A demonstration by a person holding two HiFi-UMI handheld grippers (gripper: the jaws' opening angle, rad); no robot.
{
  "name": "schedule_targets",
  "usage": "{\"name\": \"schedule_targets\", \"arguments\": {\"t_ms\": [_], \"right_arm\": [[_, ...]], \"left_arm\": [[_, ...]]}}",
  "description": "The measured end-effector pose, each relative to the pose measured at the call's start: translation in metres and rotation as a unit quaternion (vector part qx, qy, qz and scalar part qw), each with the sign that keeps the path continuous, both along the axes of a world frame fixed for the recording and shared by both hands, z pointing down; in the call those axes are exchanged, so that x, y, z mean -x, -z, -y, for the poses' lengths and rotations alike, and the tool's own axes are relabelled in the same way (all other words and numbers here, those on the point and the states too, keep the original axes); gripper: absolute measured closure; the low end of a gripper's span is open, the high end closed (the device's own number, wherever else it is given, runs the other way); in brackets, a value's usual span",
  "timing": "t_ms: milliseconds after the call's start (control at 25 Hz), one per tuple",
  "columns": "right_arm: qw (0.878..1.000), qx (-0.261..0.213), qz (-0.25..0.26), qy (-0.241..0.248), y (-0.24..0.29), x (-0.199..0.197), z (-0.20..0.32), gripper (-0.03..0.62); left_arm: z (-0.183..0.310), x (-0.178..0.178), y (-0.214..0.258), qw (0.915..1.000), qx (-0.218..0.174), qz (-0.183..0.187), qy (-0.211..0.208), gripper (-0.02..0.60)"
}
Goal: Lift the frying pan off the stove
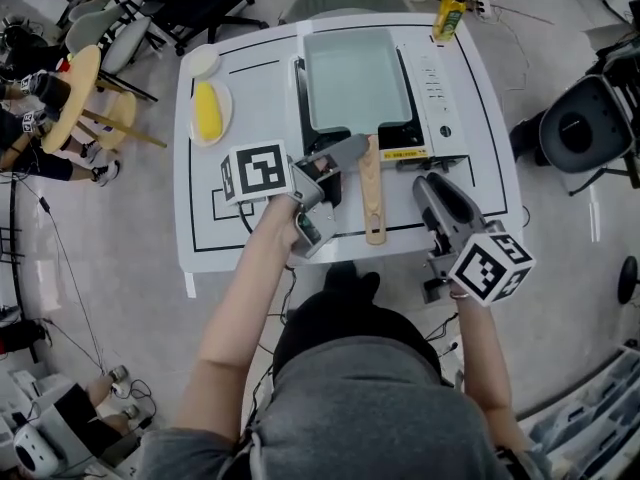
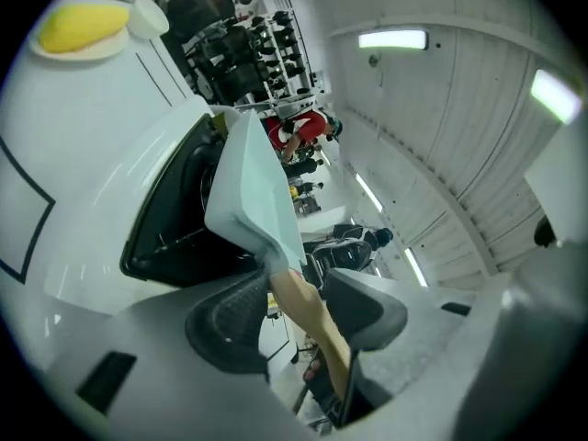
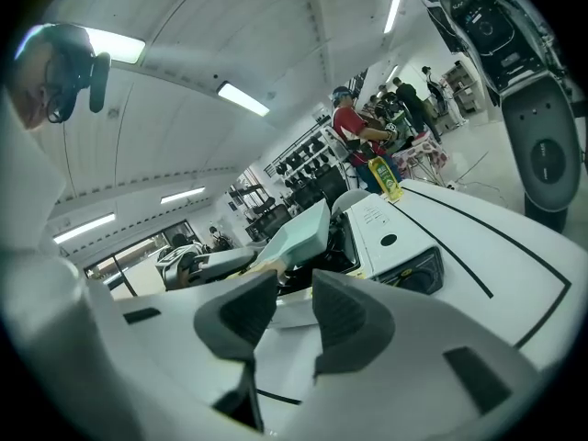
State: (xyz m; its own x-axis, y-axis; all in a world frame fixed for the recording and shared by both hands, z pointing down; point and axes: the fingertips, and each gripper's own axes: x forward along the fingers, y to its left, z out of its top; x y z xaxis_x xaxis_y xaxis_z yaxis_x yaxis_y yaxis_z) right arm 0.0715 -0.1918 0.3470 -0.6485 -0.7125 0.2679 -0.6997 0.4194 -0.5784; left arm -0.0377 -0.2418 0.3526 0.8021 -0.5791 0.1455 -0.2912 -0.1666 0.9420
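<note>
A mint-green rectangular frying pan rests on the black-and-white stove, and its wooden handle points toward me. My left gripper reaches in from the left at the handle's upper end. In the left gripper view the handle runs between the jaws of the left gripper, which stand wide apart and do not clamp it. The pan fills the space beyond the jaws. My right gripper hovers over the table's front right, beside the handle. Its jaws are partly apart with nothing between them.
On the white table, a plate with yellow food and a small white cup sit at the left. A yellow bottle stands at the far right corner. Chairs surround the table.
</note>
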Motion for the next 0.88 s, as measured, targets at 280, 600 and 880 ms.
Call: {"name": "schedule_targets", "arguments": {"t_ms": [280,600,880], "right_arm": [[1.0,0.007,0.005,0.001,0.0,0.002,0.002,0.476],[1.0,0.019,0.012,0.008,-0.002,0.005,0.003,0.476],[0.995,0.052,0.061,0.054,0.004,0.019,-0.003,0.464]], "left_arm": [[0.007,-0.021,-0.007,0.9932,0.064,-0.082,-0.052,0.396],[0.017,-0.037,-0.012,0.9863,0.092,-0.098,-0.094,0.397],[0.017,-0.04,-0.01,0.9827,0.106,-0.102,-0.112,0.414]]}}
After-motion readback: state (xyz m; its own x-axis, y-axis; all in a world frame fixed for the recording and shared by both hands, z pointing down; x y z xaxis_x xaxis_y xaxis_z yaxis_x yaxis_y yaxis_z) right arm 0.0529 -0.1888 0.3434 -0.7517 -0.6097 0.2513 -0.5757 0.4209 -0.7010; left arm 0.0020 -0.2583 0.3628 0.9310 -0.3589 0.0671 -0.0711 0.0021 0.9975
